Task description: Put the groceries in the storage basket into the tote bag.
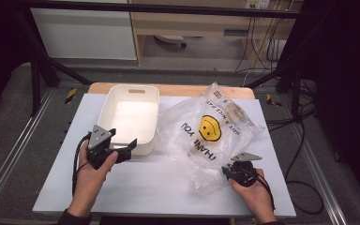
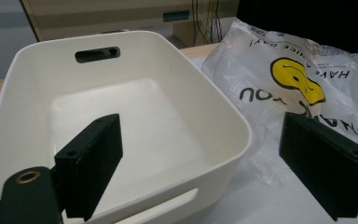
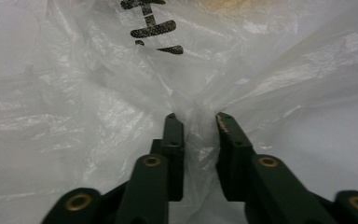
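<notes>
my right gripper [image 3: 199, 123] pinches a bunched fold at the near edge of the bag [image 1: 206, 129], which lies beside the bin [image 1: 129, 117]. the film looks light, limp and slippery, so i'd grip gathered plastic; my left gripper [image 2: 205, 168] hangs spread.

place: lab recording station | evidence: black metal frame [image 1: 47, 70] around a white-topped table [image 1: 159, 187]; cables [image 1: 262, 42] trailing to a wall socket [image 1: 258, 3]; grey floor; wooden cabinet [image 1: 192, 23] behind
</notes>
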A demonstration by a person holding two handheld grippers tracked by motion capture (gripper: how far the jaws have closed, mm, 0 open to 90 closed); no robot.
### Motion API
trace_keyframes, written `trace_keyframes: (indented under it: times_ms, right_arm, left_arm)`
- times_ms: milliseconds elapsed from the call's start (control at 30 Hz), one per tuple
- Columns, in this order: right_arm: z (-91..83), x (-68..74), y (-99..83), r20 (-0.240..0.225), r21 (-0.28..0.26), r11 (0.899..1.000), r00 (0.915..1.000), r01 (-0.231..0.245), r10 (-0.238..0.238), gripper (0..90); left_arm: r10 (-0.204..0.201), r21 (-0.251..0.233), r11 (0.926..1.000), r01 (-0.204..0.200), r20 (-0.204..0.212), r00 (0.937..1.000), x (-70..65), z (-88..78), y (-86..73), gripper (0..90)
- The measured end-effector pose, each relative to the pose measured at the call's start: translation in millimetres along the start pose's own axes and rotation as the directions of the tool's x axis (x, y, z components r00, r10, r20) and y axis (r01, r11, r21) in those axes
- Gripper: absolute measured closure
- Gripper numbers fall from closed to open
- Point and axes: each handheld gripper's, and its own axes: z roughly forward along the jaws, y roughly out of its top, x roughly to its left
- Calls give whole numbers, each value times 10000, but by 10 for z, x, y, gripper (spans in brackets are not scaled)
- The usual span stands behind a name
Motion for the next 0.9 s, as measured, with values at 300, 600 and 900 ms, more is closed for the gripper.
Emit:
trace_keyframes:
  times_ms: [300,600,900]
  right_arm:
    - [-37,-64,20,-272,44,9999,9995,-140,141,900]
    - [-71,-106,4,-451,40,10000,9989,-82,84,900]
    - [-148,-212,-42,-544,-35,9994,9980,-330,328,900]
  left_arm:
    - [-149,81,9999,149,12,9999,47,5,-17,132]
    - [-92,66,9999,91,53,9999,25,-1,-6,132]
    - [-74,85,9999,73,85,9999,14,-4,-2,132]
